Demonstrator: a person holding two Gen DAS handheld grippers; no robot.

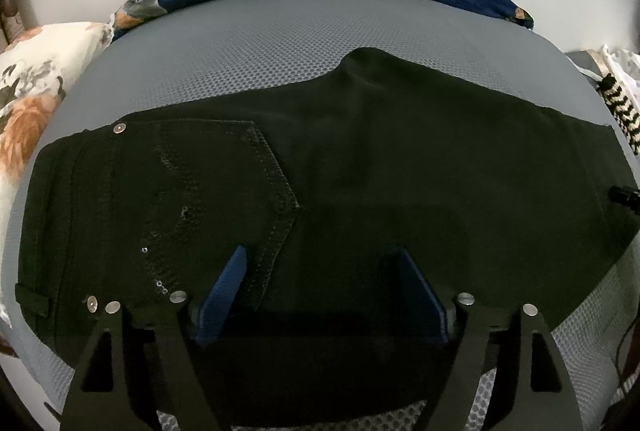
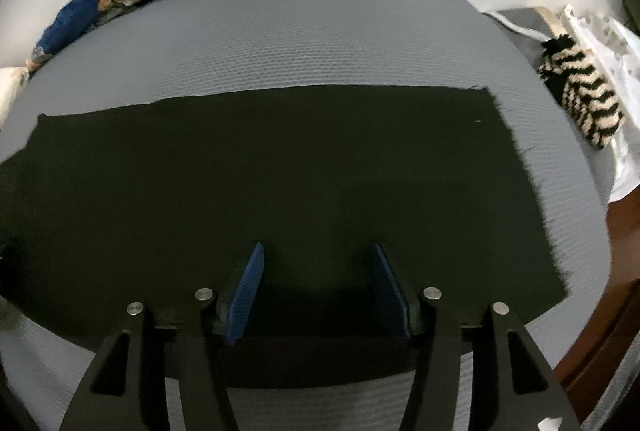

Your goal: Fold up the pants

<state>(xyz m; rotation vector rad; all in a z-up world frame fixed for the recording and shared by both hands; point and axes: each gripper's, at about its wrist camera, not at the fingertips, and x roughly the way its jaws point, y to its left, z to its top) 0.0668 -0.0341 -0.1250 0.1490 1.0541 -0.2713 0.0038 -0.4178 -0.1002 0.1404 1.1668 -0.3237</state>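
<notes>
Both sets of jaws gape empty over the black pants (image 1: 360,159) — left gripper (image 1: 320,263) near the pocket, right gripper (image 2: 318,259) by the hem. Grab one layer only and the fold skews — thick denim slips.

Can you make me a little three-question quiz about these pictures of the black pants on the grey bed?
1. True or false: the black denim pants lie flat on the grey mesh mattress.
2. Which sits past the pants' leg ends? A) striped black-and-cream knit B) red ball
3. Fill in: the left gripper hovers near the stitched back ____.

Key: 1 true. 2 A. 3 pocket.
</notes>
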